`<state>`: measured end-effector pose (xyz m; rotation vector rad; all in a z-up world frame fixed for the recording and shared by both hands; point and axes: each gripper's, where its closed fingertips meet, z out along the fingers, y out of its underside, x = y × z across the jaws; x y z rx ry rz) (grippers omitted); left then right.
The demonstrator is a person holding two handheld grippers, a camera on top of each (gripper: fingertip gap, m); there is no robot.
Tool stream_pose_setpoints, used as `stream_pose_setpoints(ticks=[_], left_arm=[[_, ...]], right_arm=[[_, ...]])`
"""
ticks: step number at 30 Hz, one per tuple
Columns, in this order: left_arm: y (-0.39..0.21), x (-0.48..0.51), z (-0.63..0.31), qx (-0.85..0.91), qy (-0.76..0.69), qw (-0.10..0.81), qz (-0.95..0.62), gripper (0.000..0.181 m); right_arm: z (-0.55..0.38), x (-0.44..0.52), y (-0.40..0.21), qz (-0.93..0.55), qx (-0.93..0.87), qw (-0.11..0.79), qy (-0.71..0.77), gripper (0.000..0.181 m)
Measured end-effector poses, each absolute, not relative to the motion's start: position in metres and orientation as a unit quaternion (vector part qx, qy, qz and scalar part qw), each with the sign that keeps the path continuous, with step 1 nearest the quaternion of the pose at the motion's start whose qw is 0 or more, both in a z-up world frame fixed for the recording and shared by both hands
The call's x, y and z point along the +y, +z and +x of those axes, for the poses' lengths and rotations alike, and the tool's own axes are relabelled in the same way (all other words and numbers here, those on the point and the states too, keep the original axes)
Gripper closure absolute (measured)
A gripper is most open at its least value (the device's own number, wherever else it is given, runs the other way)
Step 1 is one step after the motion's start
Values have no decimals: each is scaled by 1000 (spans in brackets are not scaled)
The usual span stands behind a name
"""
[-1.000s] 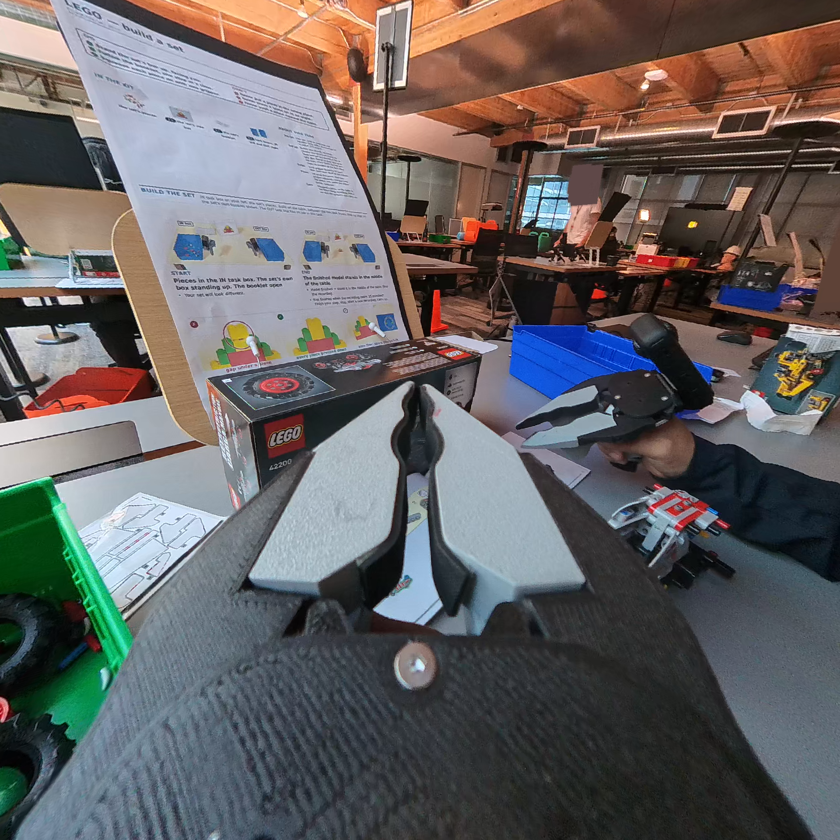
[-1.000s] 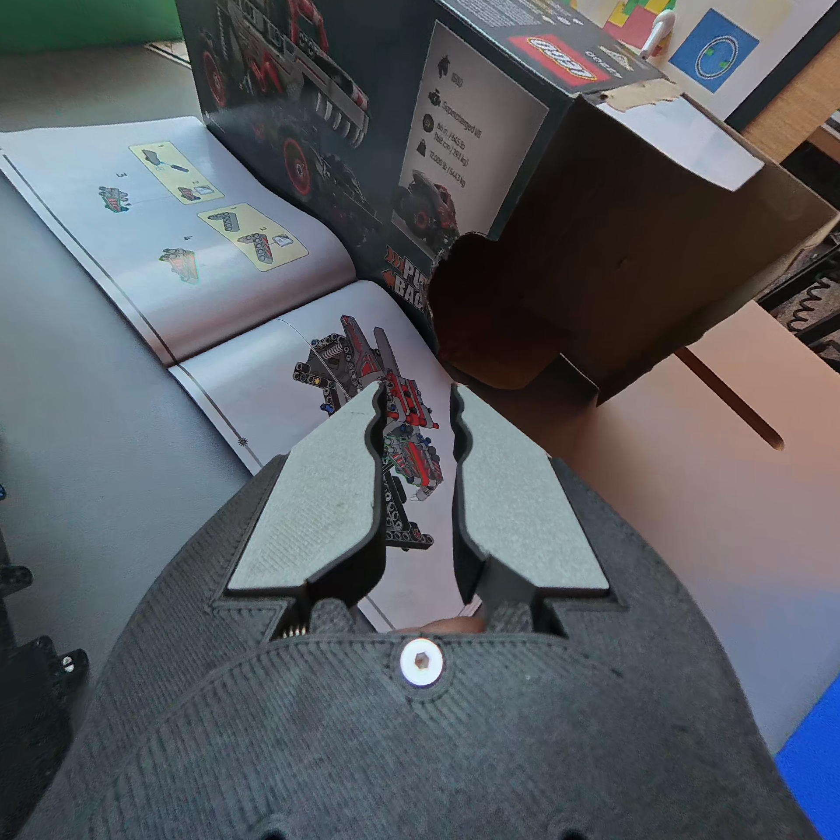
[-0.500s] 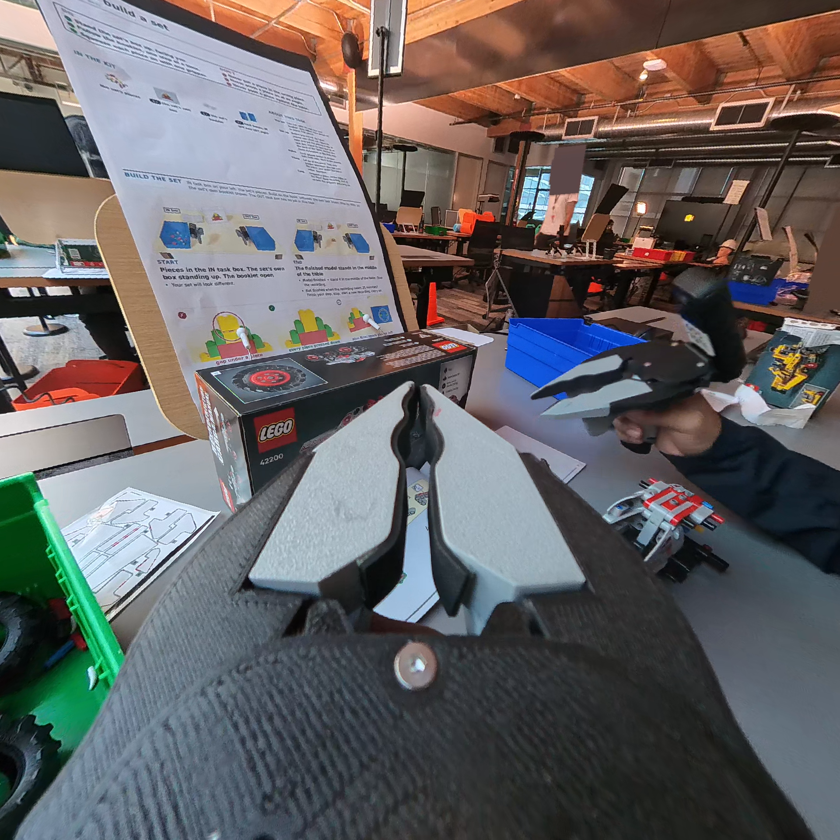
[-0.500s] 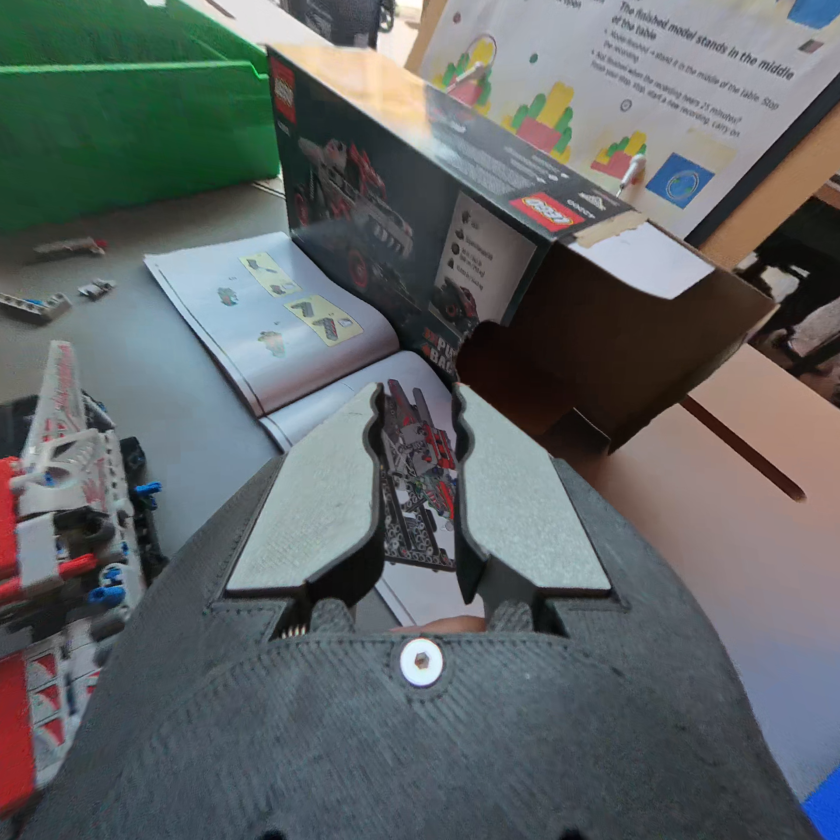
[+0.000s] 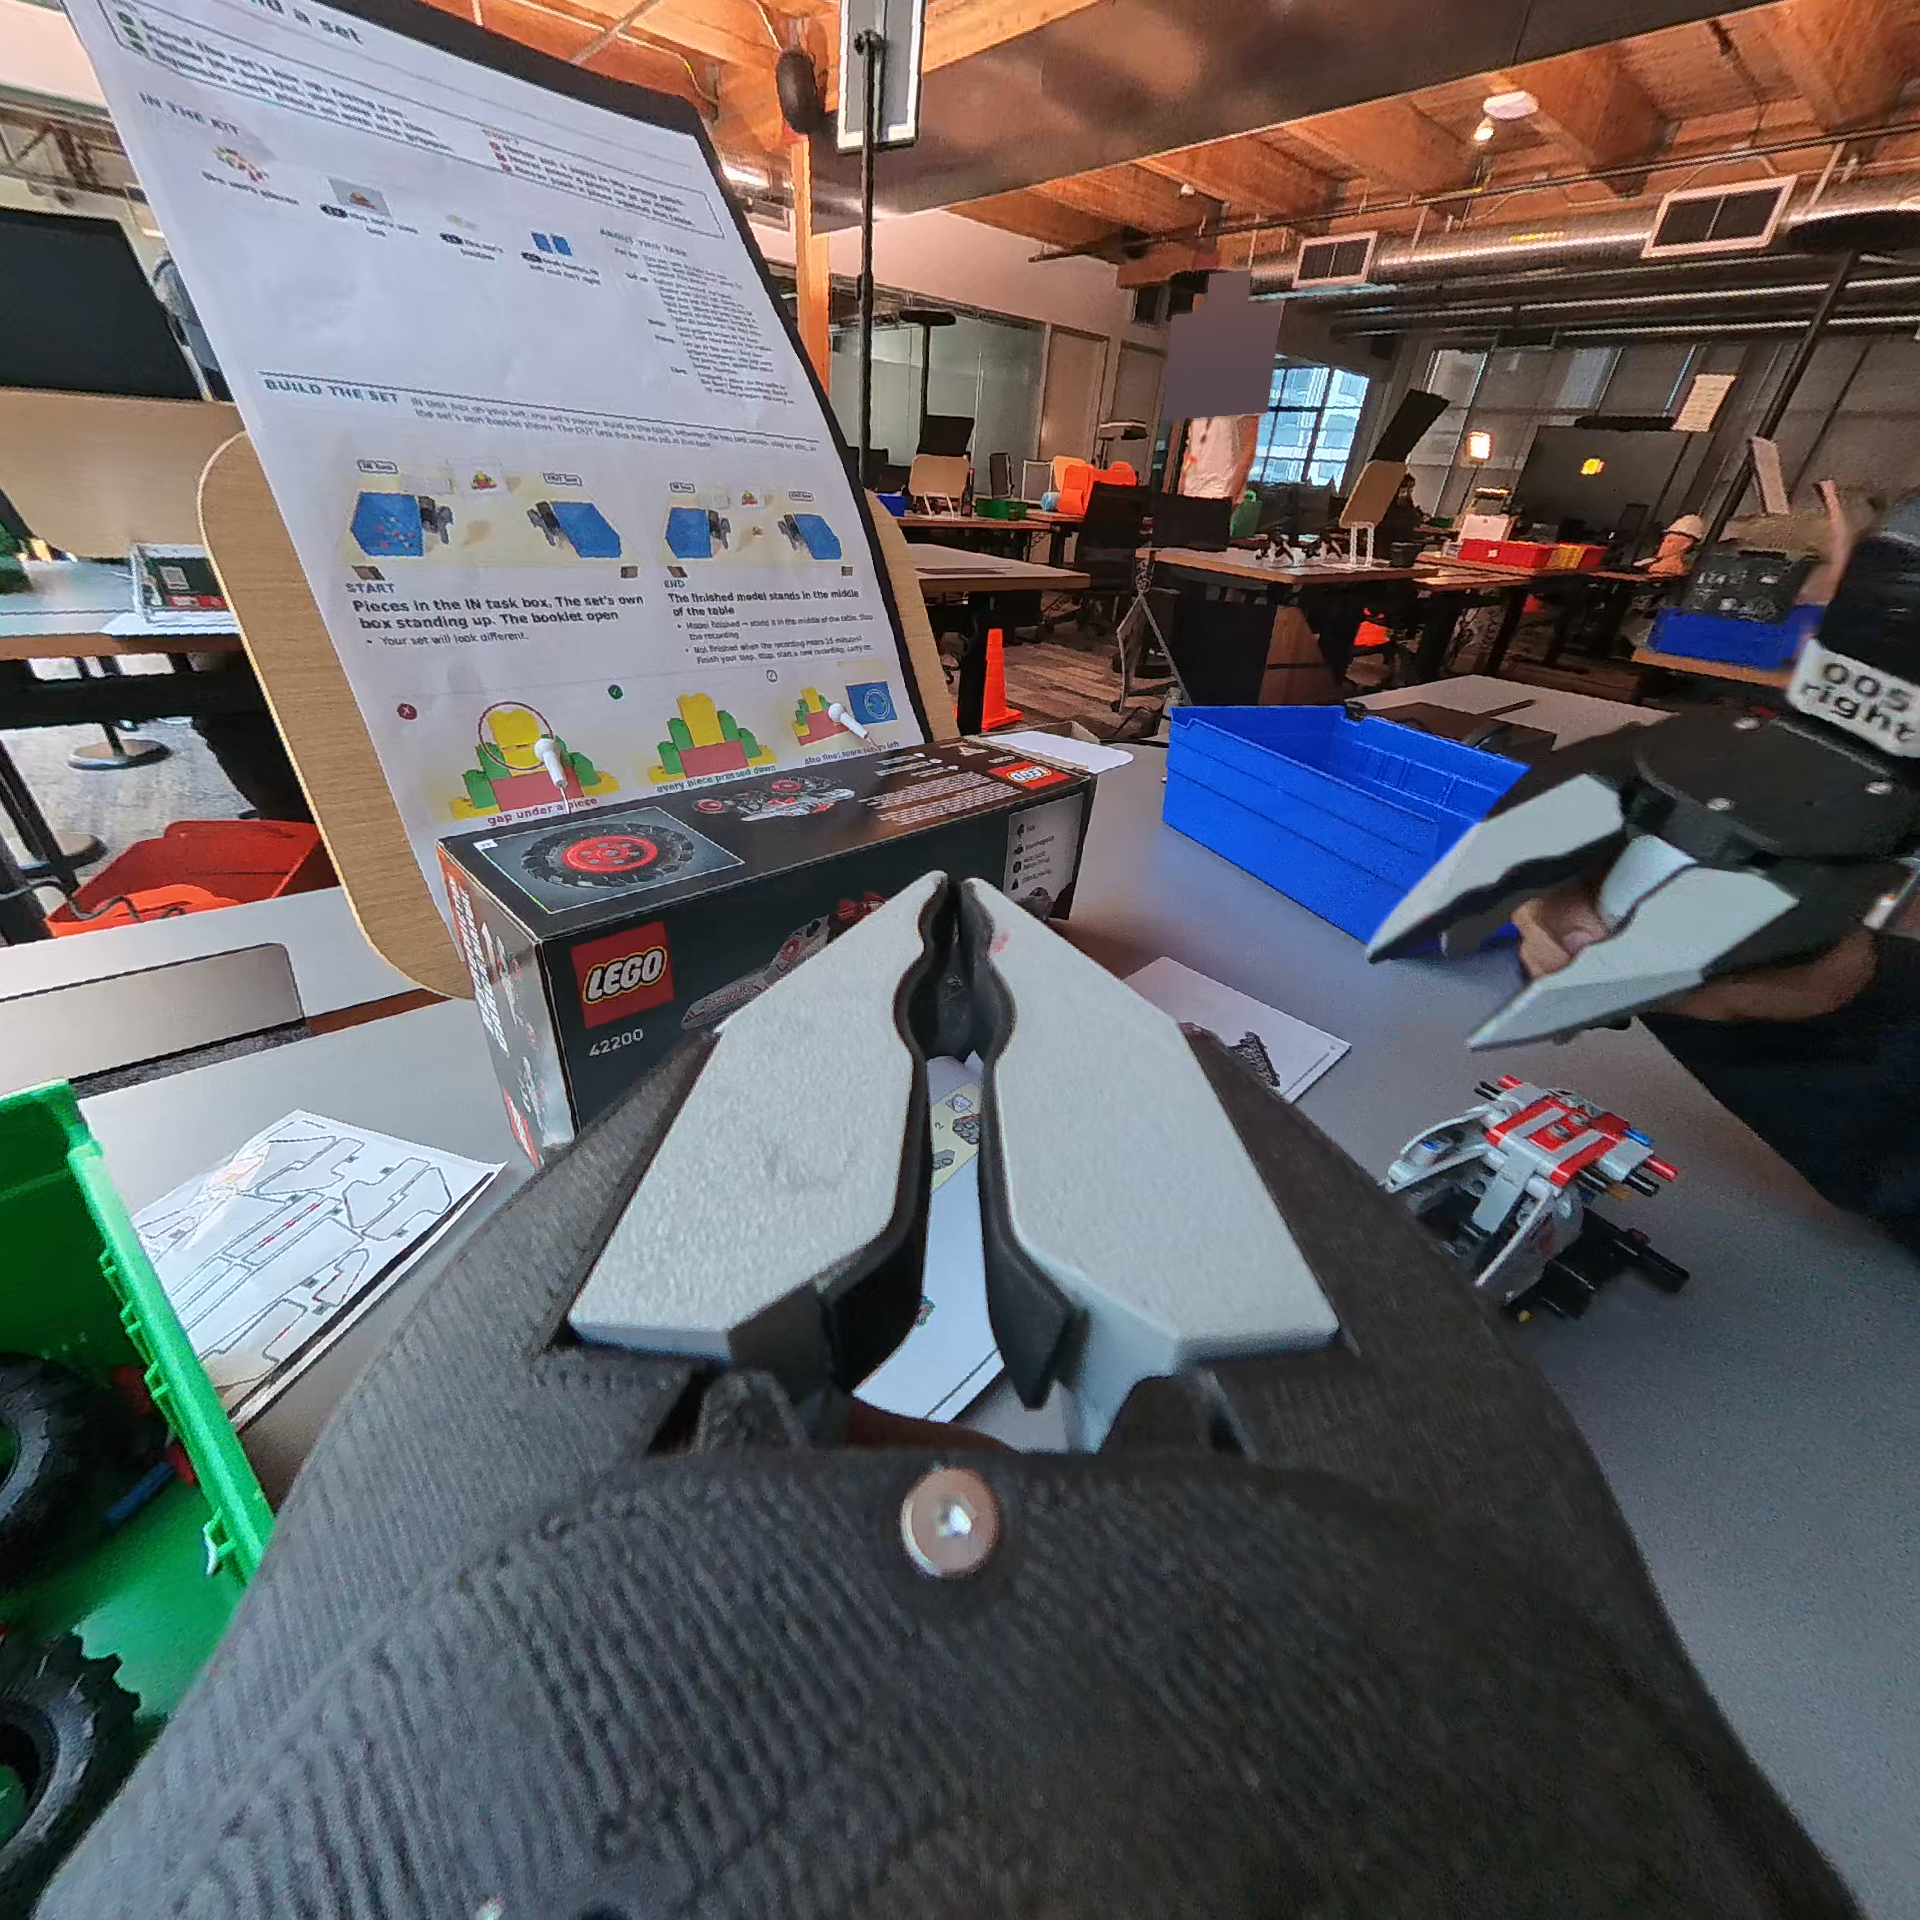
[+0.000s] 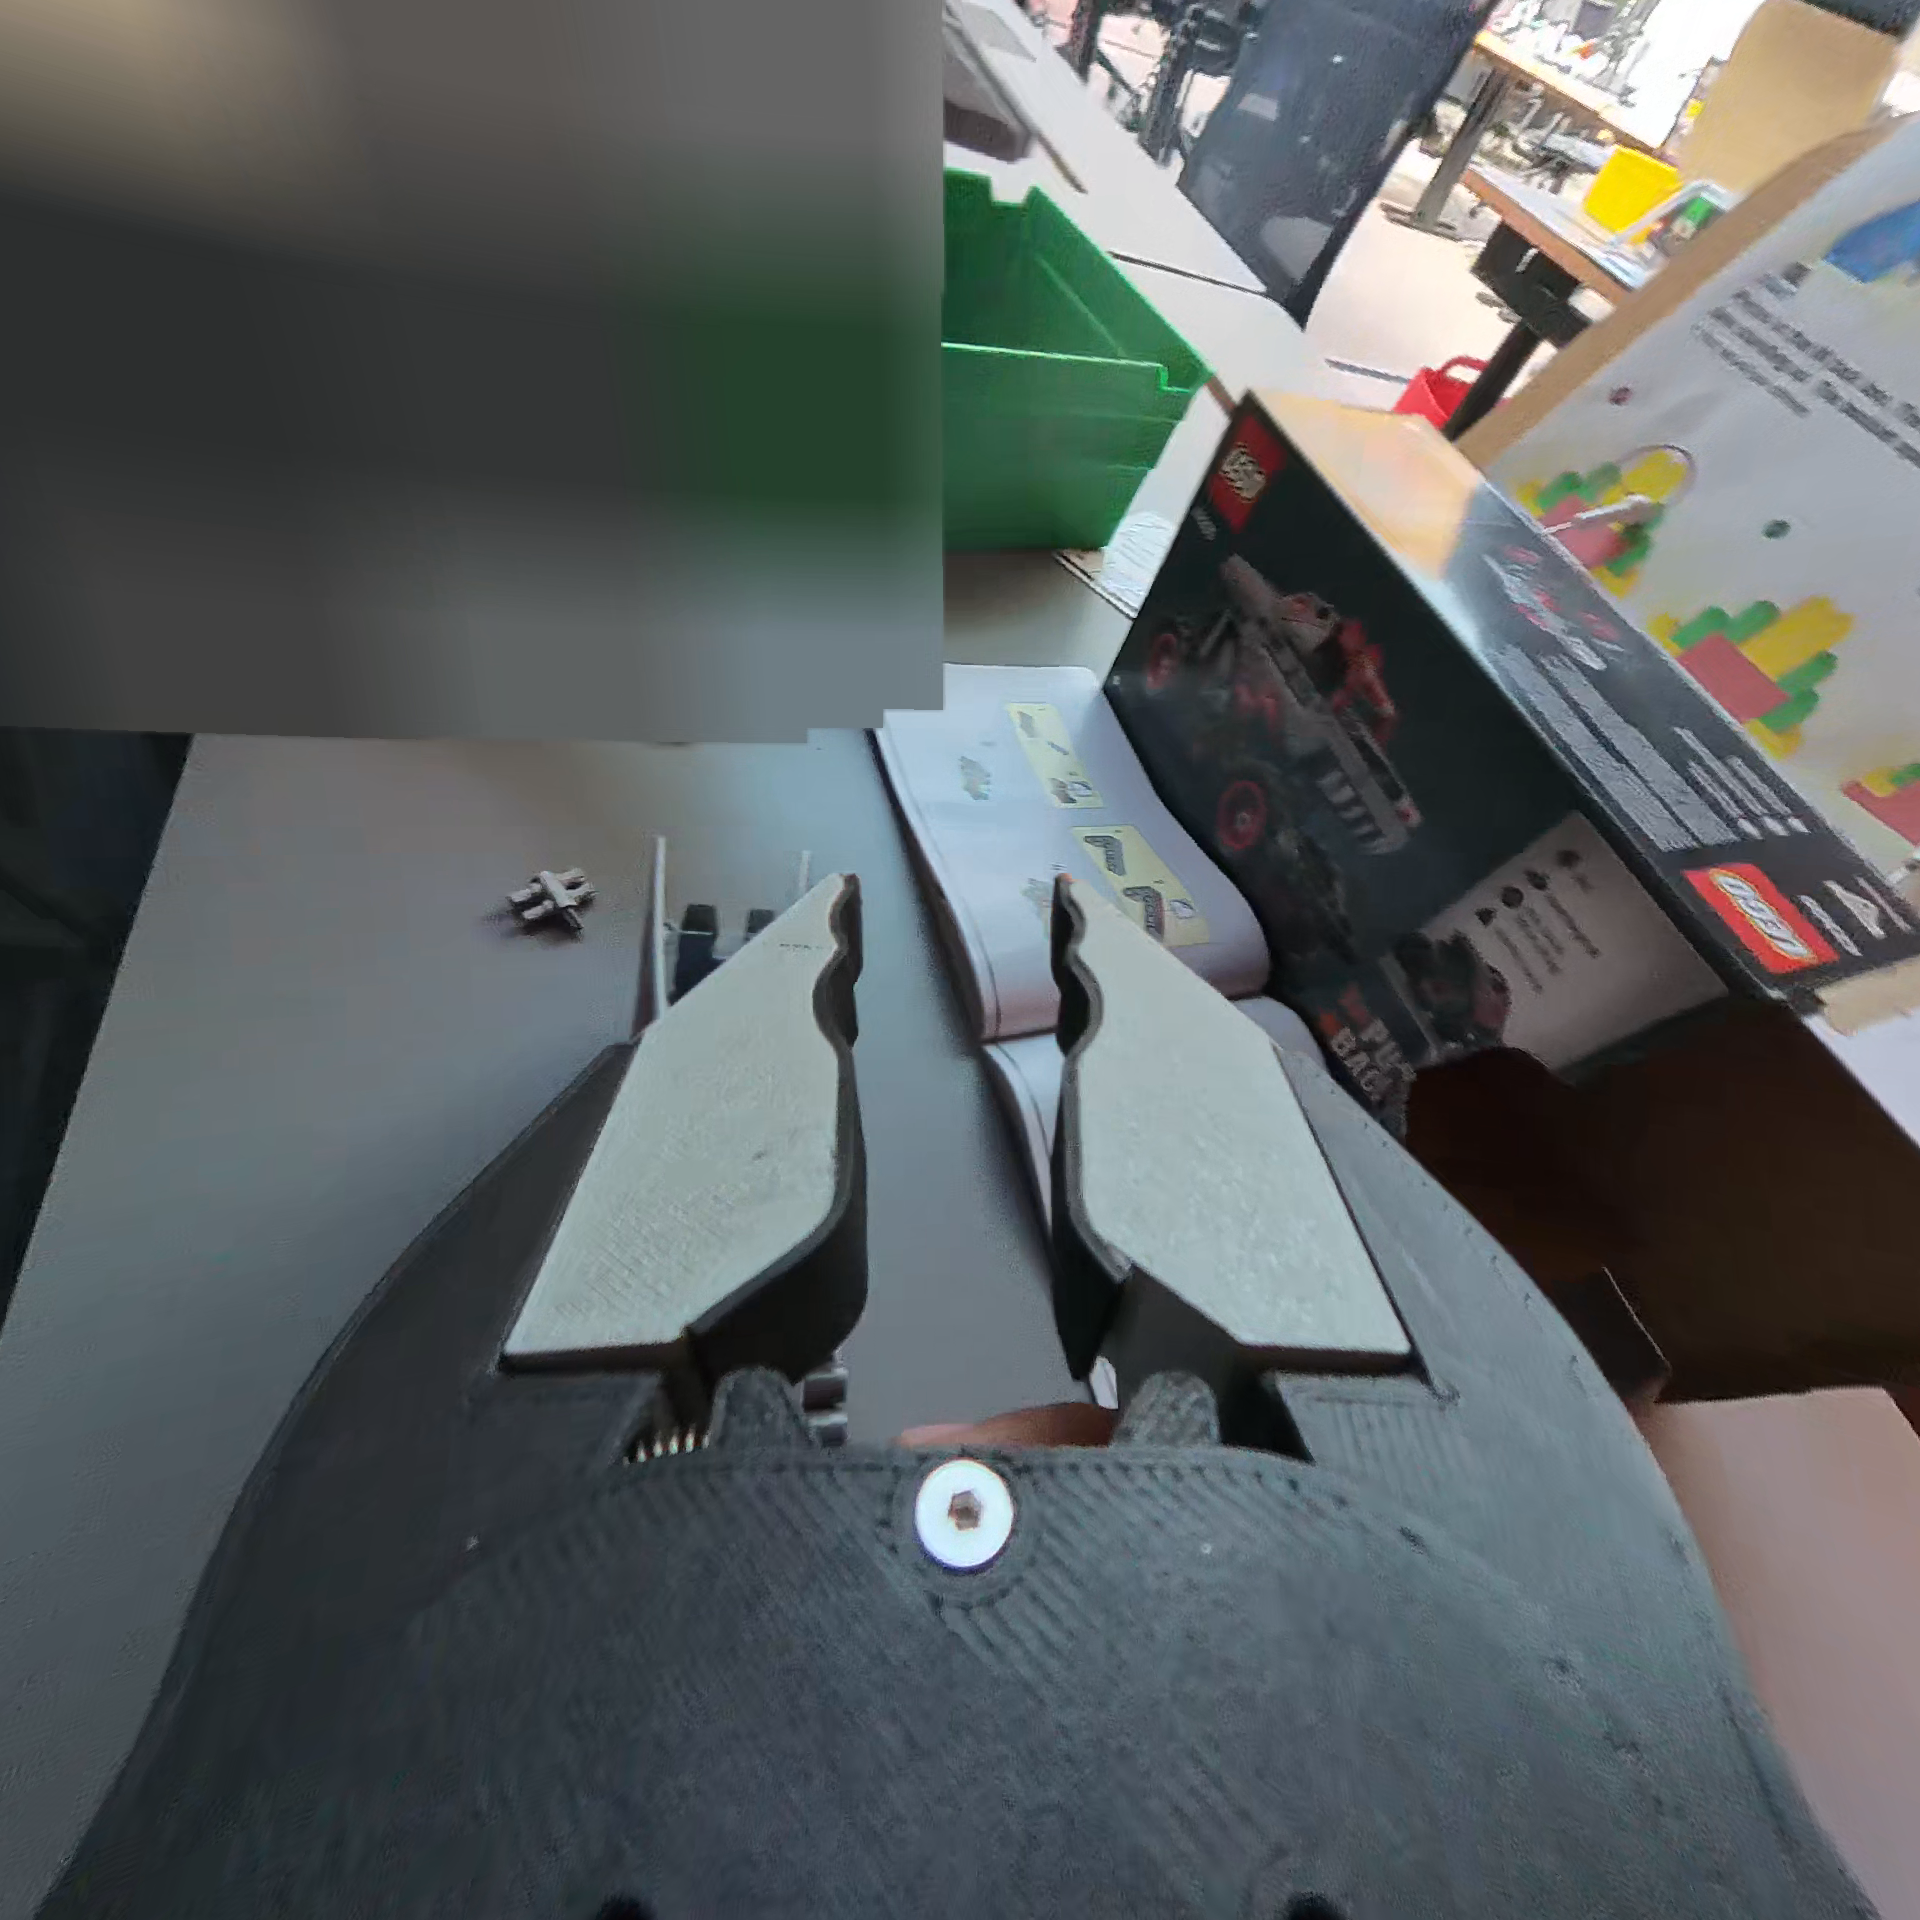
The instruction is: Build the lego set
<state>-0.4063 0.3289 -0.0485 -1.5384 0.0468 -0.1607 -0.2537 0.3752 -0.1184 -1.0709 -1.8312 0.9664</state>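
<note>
My left gripper [image 5: 956,899] is shut and empty, held above the open instruction booklet [image 5: 951,1236] in front of the black set box [image 5: 769,883]. The partly built white, red and black model [image 5: 1527,1174] lies on the grey table to the right. My right gripper [image 5: 1423,997] hovers above it, held in a hand, jaws apart. In the right wrist view the right gripper [image 6: 956,914] is open and empty over the table, beside the booklet [image 6: 1049,831] and the box [image 6: 1403,748]. A small grey piece [image 6: 551,899] lies ahead of it on the left.
A green bin [image 5: 156,1351] with black tyres stands at the left; it also shows in the right wrist view [image 6: 1039,416]. A blue bin [image 5: 1330,800] stands at the back right. A sticker sheet [image 5: 301,1226] lies by the box. An instruction board [image 5: 499,468] stands behind the box. Tip to tip, the grippers are about 20 cm apart. The small grey piece [image 6: 551,899] is about 15 cm from my right fingertips and 25 cm from my left.
My right gripper has risen, swung left from the box's open end toward the table and opened wider. My left gripper has hardly moved and stays shut.
</note>
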Motion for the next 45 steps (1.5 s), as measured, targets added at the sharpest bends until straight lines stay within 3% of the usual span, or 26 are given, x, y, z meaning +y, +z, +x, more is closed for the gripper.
stream_pose_setpoints(ticks=[10,20,26,29,31,37,42,45], left_arm=[[-66,337,-405,28,-50,691,-720,181],[-74,341,-402,38,-35,683,-728,181],[-72,339,-399,42,-50,683,-727,181],[-74,337,-386,69,-69,679,-728,161],[-83,333,-375,91,-77,656,-745,152],[-129,273,-350,185,-51,526,-829,151],[-188,234,-372,146,21,412,-899,135],[-211,223,-394,90,61,388,-915,139]], right_arm=[[-258,319,-154,-378,-802,348,305,146],[-255,339,-184,-340,-843,394,132,148],[-242,364,-185,-362,-843,381,119,153],[-239,368,-179,-374,-835,379,142,152],[-238,362,-168,-373,-827,381,178,152],[-230,340,-131,-354,-793,398,295,152],[-229,333,-128,-361,-780,389,332,153],[-231,324,-127,-357,-777,385,347,153]])
